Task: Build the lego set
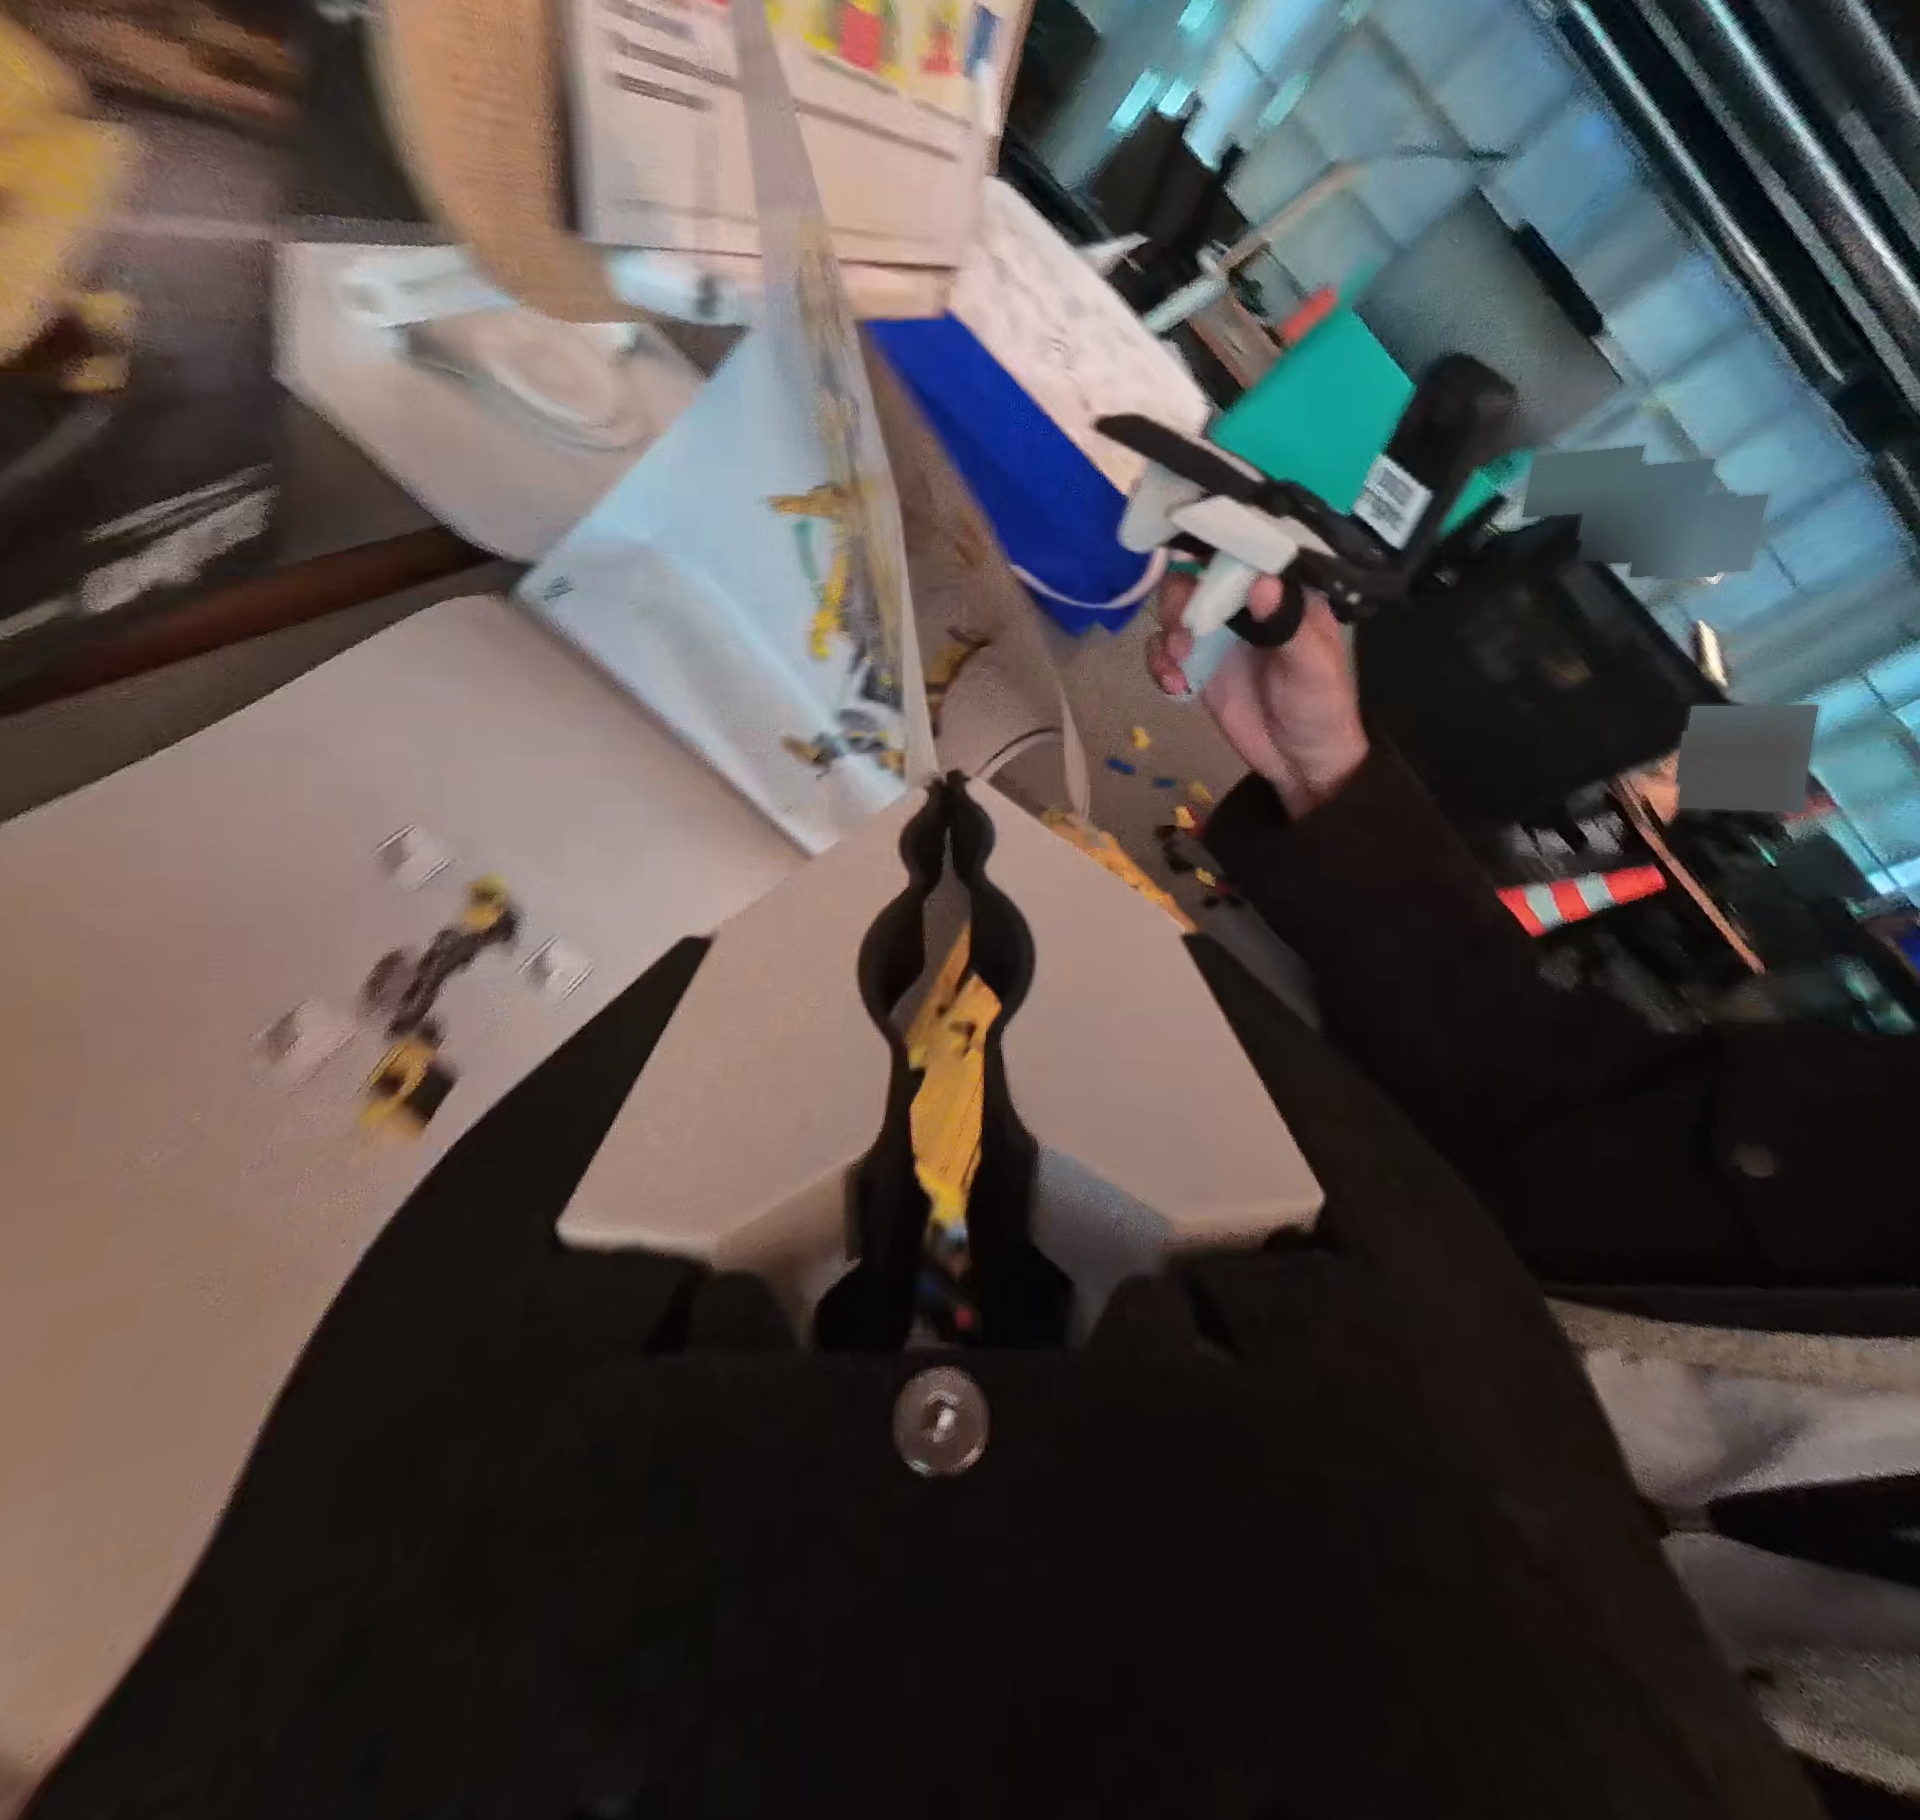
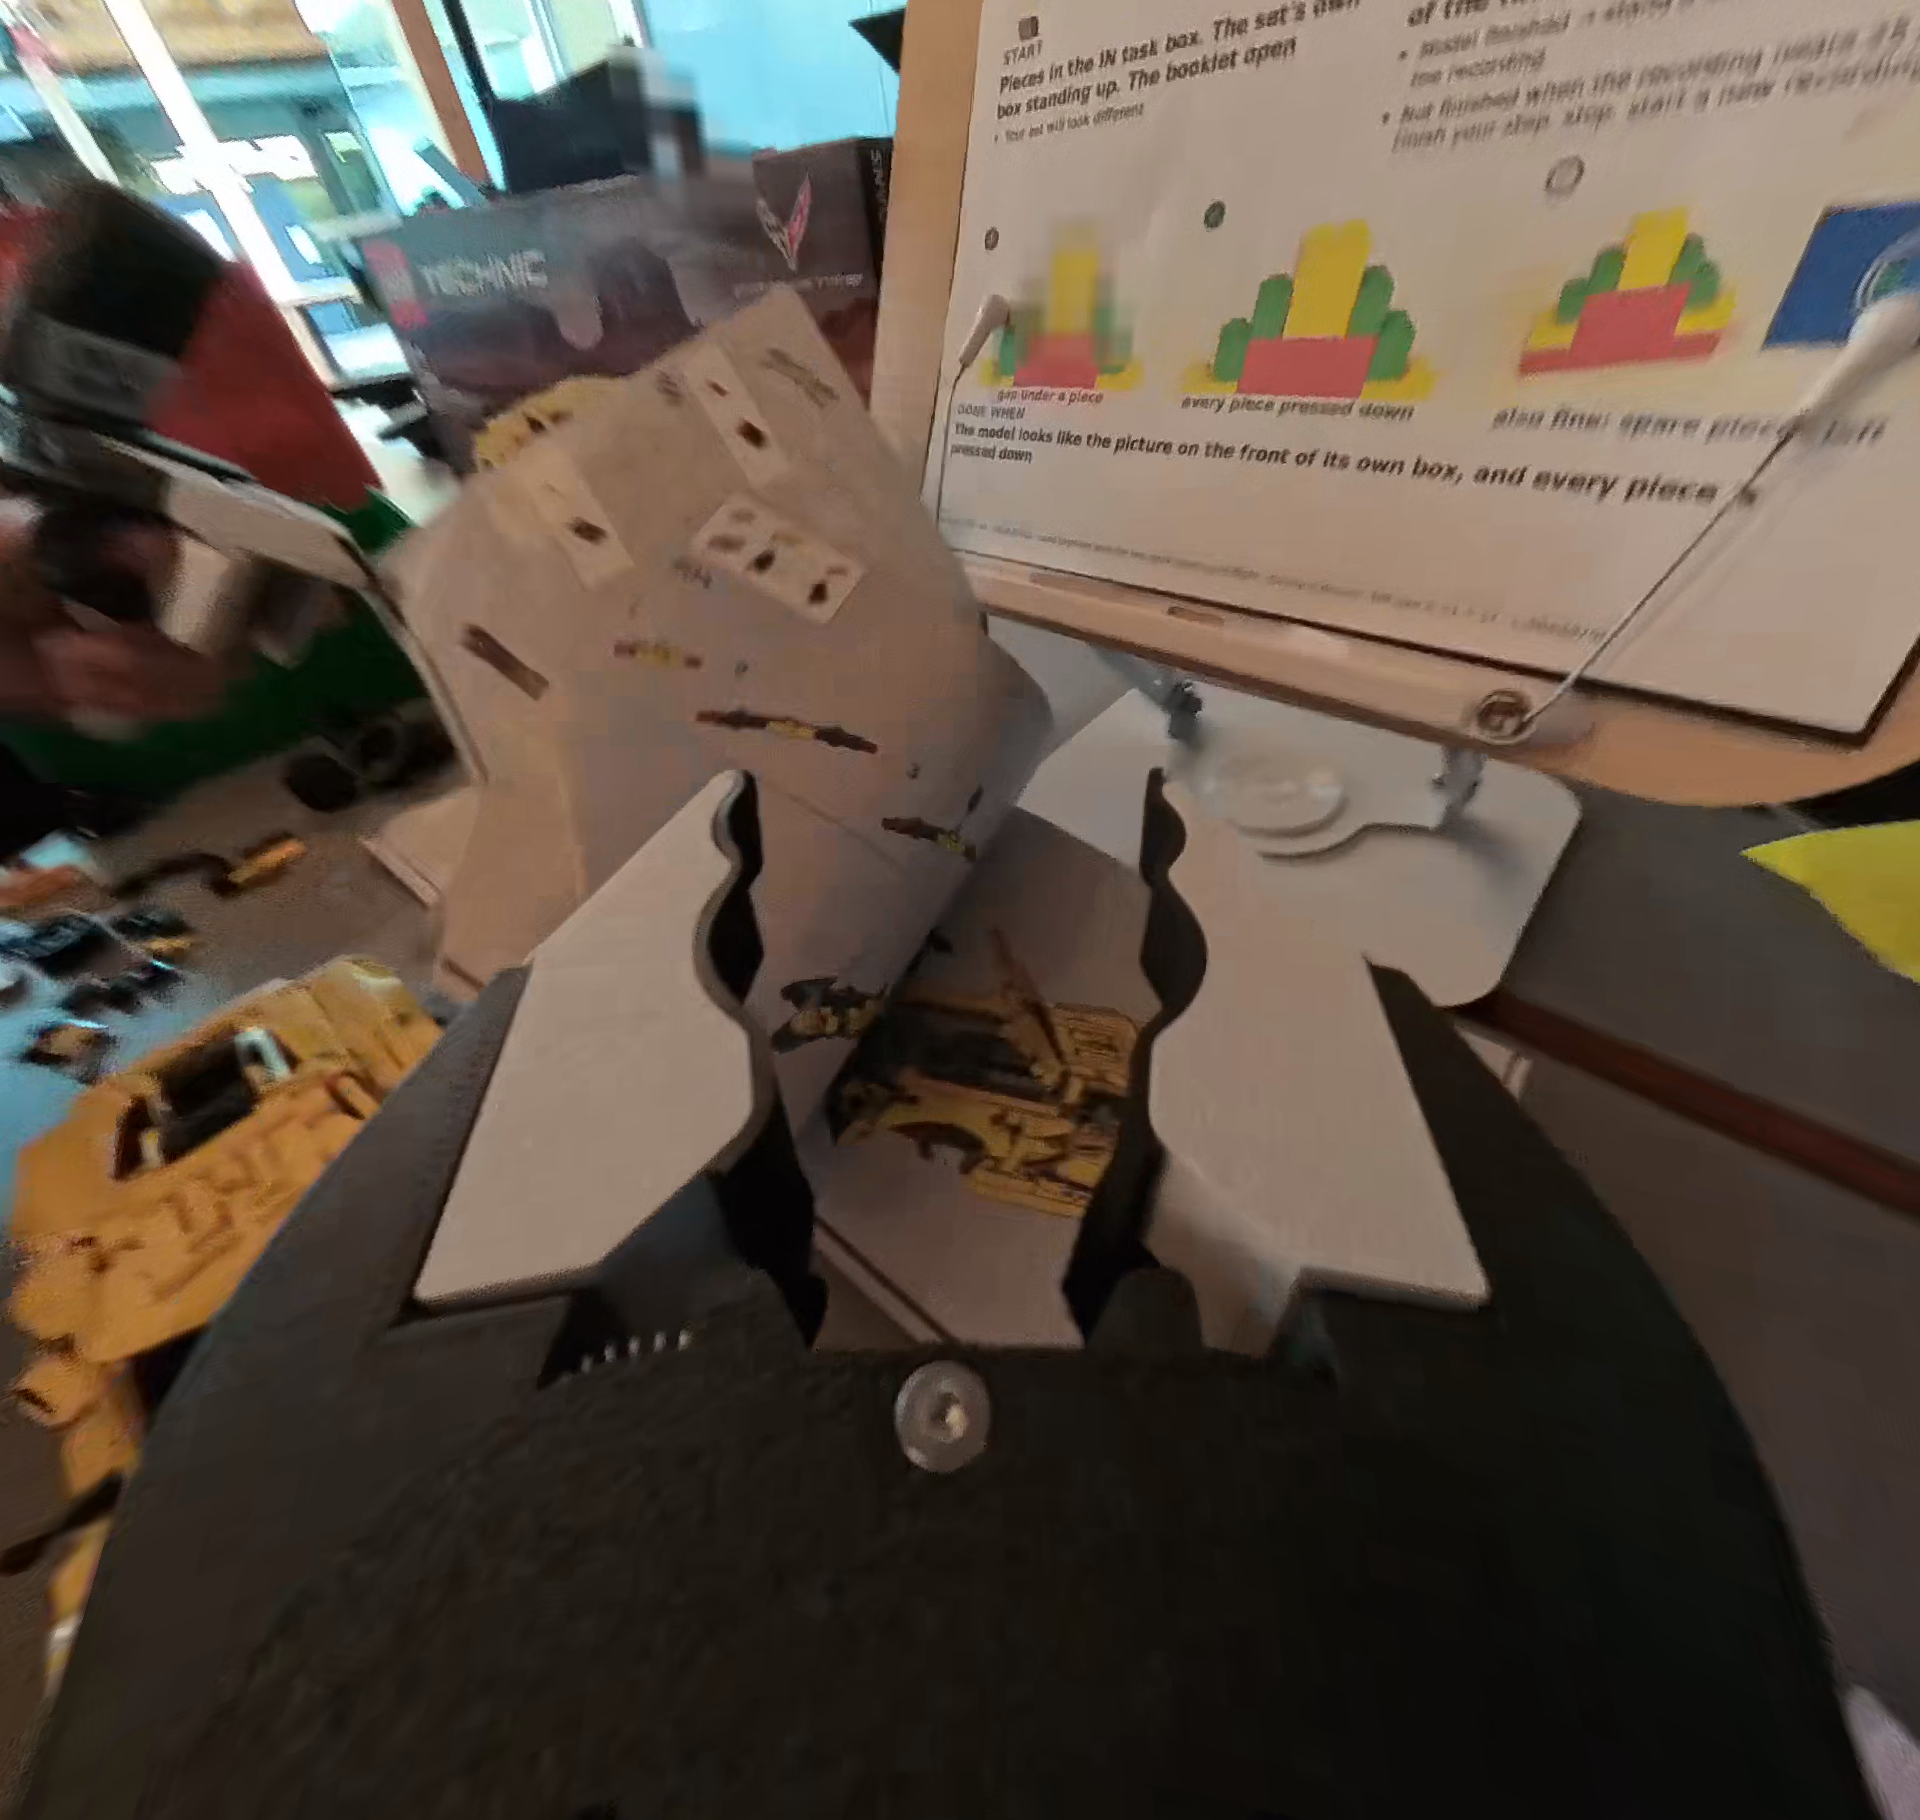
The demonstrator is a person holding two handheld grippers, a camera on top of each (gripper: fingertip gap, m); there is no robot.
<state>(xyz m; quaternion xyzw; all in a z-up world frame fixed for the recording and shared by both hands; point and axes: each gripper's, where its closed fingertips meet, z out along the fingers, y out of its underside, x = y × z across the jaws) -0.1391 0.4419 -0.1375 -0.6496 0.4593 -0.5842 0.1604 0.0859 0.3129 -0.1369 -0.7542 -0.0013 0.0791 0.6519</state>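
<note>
My left gripper is shut, and its tips pinch the edge of a page of the instruction booklet. The page rises edge-on from the tips. In the right wrist view this lifted page curves up over the open booklet, and the left gripper shows blurred at its far left corner. My right gripper is wide open just above the booklet. The page stands between its fingers, which do not press on it. In the left wrist view the right gripper is held up in a hand. A partly built yellow model lies at the left.
Loose small pieces lie on the table; the left wrist view shows more pieces. A wooden stand with a printed sheet stands behind the booklet on a metal base. The set's dark box, a blue box and a green box stand farther back. The left gripper's tips are roughly 25 cm from the right gripper's.
</note>
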